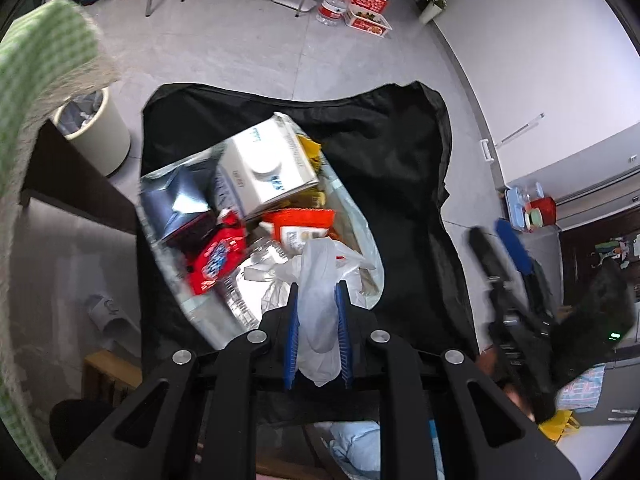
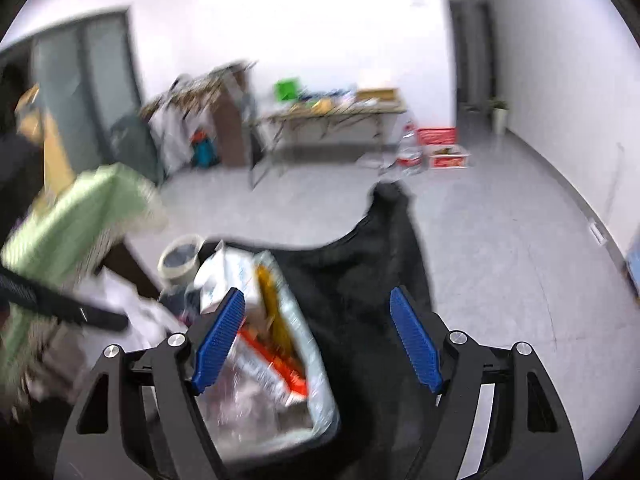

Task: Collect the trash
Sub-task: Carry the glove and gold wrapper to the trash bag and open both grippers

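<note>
A crumpled white plastic bag (image 1: 320, 320) is pinched between the blue pads of the left tongs (image 1: 318, 286), which are closed on it and point steeply down. The bag hangs just over the mouth of a clear trash bag (image 1: 360, 224) that lies open on a black sack (image 1: 384, 152) spread over the floor (image 1: 240, 56).

Inside the clear trash bag sit a white carton (image 1: 266, 170) on top, an orange packet (image 1: 298, 222) just below it, a red wrapper (image 1: 218, 258) to its left, a dark blue pouch (image 1: 176, 204) at the left edge, and a crushed clear bottle (image 1: 244, 300) under the white plastic bag.

The right tongs (image 2: 318, 340) stand wide open with nothing between their pads, hovering over the same trash bag and black sack; that view is blurred. In the left wrist view they appear at the right, dark and smeared.

A green checked cloth (image 1: 44, 80) hangs over the corner of a dark counter (image 1: 68, 176) at the left. Beside that counter a cream wastebasket (image 1: 102, 144) stands on the floor. Farther off, by the wall, are a big water bottle (image 1: 334, 4), a red basket (image 1: 366, 0) and a folding table (image 2: 332, 114) with clutter on it.
</note>
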